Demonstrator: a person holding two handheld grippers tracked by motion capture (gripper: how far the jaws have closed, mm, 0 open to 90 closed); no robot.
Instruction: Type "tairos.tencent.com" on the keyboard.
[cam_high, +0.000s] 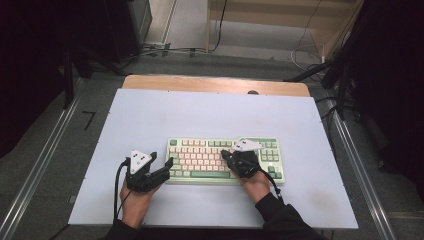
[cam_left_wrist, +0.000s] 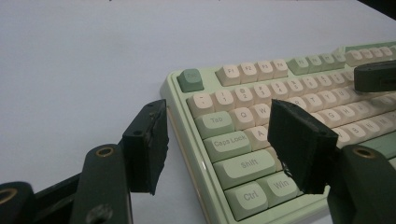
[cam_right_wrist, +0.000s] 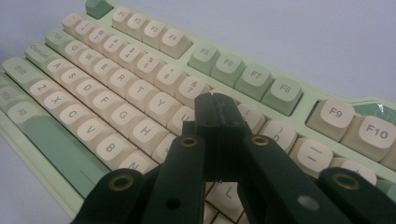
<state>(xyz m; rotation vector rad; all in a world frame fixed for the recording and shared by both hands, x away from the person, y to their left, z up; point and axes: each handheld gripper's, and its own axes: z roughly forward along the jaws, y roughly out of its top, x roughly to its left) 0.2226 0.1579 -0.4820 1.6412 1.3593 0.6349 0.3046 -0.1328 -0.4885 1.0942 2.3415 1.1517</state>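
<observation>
Black jaws of the right gripper (cam_right_wrist: 218, 112) are pressed together with nothing between them, their joined tip poised over the cream keys (cam_right_wrist: 140, 93) in the middle of the keyboard (cam_high: 225, 160), about where the U and I row runs; whether the tip is touching a keycap or just above it cannot be told. In the high view this gripper (cam_high: 231, 156) sits over the right-centre of the keys, held from the near edge. Further left, the left gripper (cam_left_wrist: 219, 140) stands wide apart, empty, straddling the keyboard's left end: one jaw hangs over the bare counter (cam_high: 150, 115) just beside the case, the other over the A and Caps Lock area. The mint-and-cream keyboard lies flat near the middle of the pale counter, toward the person's side. Judging from this, the work looks like steadying the board and pressing a key; the left side is not yet clamped, and no press can be confirmed
</observation>
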